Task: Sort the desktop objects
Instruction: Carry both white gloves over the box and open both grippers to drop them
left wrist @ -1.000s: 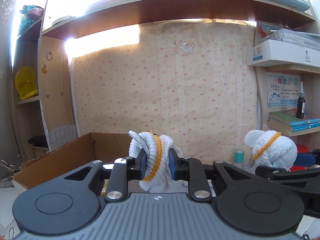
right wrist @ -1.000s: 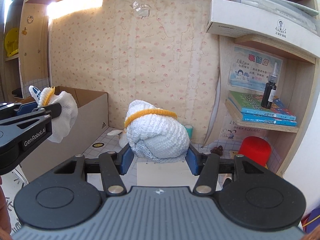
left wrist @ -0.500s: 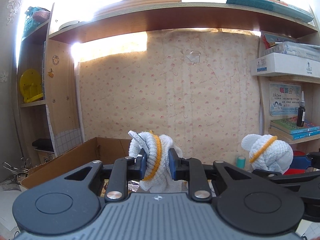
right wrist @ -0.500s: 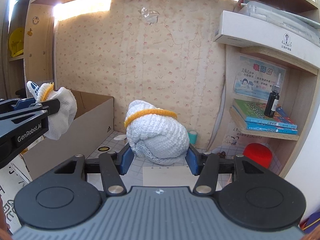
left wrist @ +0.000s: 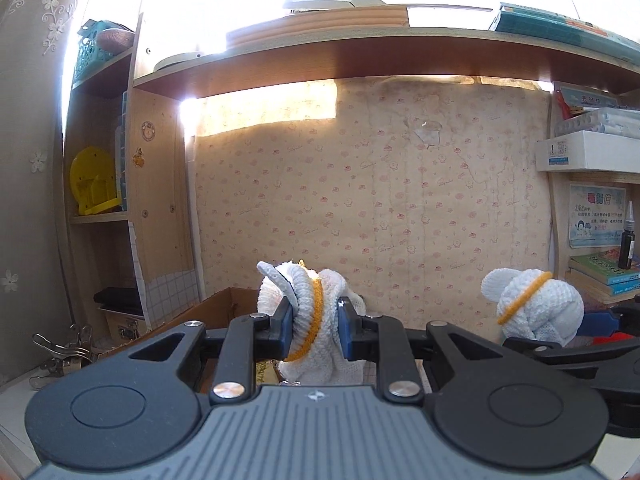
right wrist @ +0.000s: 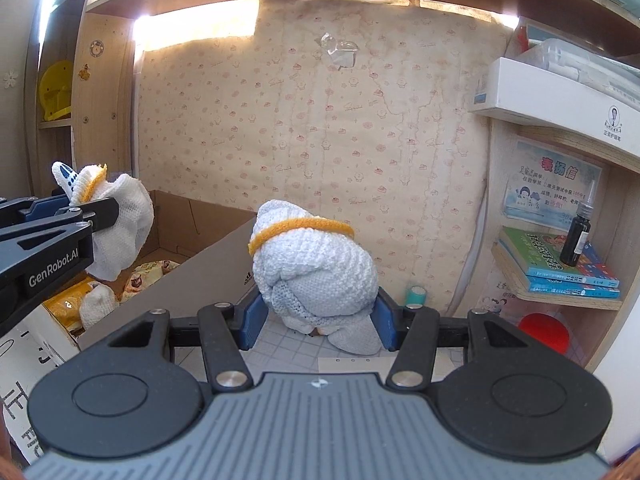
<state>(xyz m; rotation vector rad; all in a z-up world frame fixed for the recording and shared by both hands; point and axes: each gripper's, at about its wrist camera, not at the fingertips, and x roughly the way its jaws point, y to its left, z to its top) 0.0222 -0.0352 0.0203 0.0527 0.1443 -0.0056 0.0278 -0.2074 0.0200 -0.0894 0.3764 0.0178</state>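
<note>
Both grippers have lifted: left gripper [left wrist: 313,330] pinches one glove bundle [left wrist: 310,320], right gripper [right wrist: 316,322] another [right wrist: 314,266]. Cardboard box [right wrist: 224,252] at ten o'clock; soft knit could slip.

left gripper [left wrist: 314,330] clamped tight, right gripper [right wrist: 318,322] clamped (wider), side by side

Home study nook: wallpapered wall [right wrist: 320,120], bookshelf [right wrist: 560,292], children's books [right wrist: 560,264].

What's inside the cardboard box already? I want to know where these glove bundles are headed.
In the cardboard box lie yellow printed packets and a white knit bundle. The near wall and the left gripper with its glove bundle cover the rest.
</note>
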